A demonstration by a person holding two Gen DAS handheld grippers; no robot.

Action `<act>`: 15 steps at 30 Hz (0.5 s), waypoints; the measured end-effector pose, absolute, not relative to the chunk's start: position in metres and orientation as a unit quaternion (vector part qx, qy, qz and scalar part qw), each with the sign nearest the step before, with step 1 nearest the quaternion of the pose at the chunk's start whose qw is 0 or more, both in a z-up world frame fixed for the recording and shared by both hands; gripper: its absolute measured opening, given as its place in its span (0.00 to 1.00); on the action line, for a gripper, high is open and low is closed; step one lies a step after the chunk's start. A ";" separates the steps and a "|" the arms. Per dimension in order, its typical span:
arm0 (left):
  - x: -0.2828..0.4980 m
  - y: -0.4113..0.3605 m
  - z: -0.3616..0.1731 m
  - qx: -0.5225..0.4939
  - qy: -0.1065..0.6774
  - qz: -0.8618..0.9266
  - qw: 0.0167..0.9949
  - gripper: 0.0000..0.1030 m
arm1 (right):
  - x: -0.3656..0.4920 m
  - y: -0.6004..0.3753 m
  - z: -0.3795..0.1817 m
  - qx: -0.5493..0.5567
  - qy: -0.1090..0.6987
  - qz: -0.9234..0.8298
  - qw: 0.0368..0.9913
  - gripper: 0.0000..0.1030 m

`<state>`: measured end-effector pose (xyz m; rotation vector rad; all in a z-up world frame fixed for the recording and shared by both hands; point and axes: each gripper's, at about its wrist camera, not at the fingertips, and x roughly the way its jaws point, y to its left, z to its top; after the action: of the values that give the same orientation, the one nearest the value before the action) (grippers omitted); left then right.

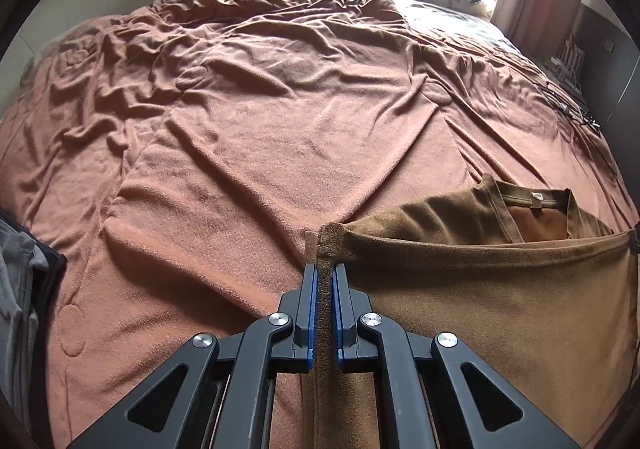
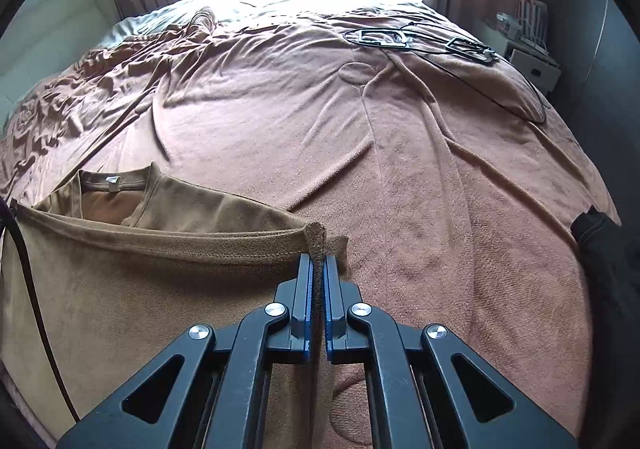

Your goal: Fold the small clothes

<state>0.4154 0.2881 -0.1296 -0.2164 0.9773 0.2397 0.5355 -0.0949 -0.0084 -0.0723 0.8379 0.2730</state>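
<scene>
Both grippers, left gripper and right gripper, pinch the brown shirt's near hem corners; best carried level toward the far collar, over the bed

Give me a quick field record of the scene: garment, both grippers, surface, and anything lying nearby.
garment: brown T-shirt, neck label visible, hem edge lifted and stretched between the two grippers
left gripper: jaws shut on one hem corner
right gripper: jaws shut on the other hem corner
surface: bed under a wrinkled rust-coloured blanket
nearby: black hangers on the far right of the bed; dark garment at the right edge; grey clothing at the left edge
fold status: not yet folded over
</scene>
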 end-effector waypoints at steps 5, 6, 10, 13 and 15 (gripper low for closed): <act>0.408 0.290 -0.140 -0.115 0.470 0.082 0.872 0.10 | 0.538 -0.098 -0.015 -0.029 0.416 0.132 0.899 0.01; 0.407 0.290 -0.142 -0.117 0.471 0.073 0.871 0.12 | 0.538 -0.098 -0.015 -0.029 0.415 0.132 0.900 0.01; 0.404 0.295 -0.144 -0.125 0.468 0.061 0.873 0.29 | 0.540 -0.097 -0.016 -0.030 0.417 0.135 0.898 0.01; 0.407 0.299 -0.144 -0.134 0.462 0.056 0.875 0.36 | 0.542 -0.097 -0.016 -0.027 0.417 0.135 0.898 0.01; 0.411 0.298 -0.144 -0.130 0.462 0.053 0.876 0.39 | 0.543 -0.097 -0.018 -0.023 0.419 0.136 0.897 0.01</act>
<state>0.4111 0.2976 -0.1442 -0.2721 0.9637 0.1114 0.5433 -0.0971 -0.0178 -0.0482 0.8679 0.2821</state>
